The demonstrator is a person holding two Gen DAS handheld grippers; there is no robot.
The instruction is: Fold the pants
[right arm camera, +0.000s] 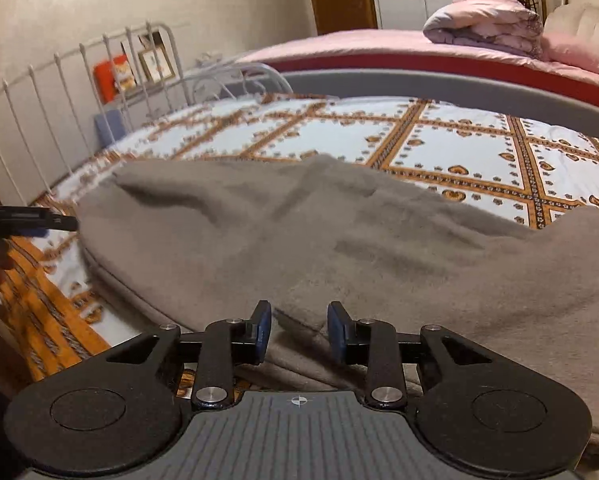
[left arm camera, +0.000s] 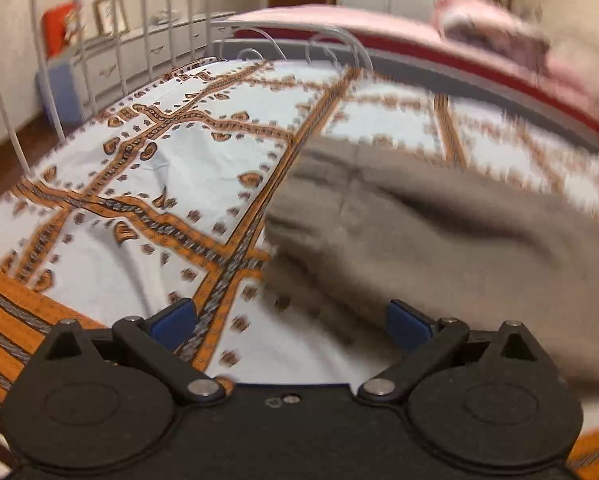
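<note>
Lying flat: one pants; two tongs

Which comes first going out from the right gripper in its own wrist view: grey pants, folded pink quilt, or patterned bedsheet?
1. Grey pants, directly ahead of the right gripper.
2. Patterned bedsheet, beyond them.
3. Folded pink quilt, upper right, on the far bed.

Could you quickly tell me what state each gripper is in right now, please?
Left gripper: open wide, holding nothing, above the bedsheet.
Right gripper: partly open, gripping nothing, over the grey pants.
</note>
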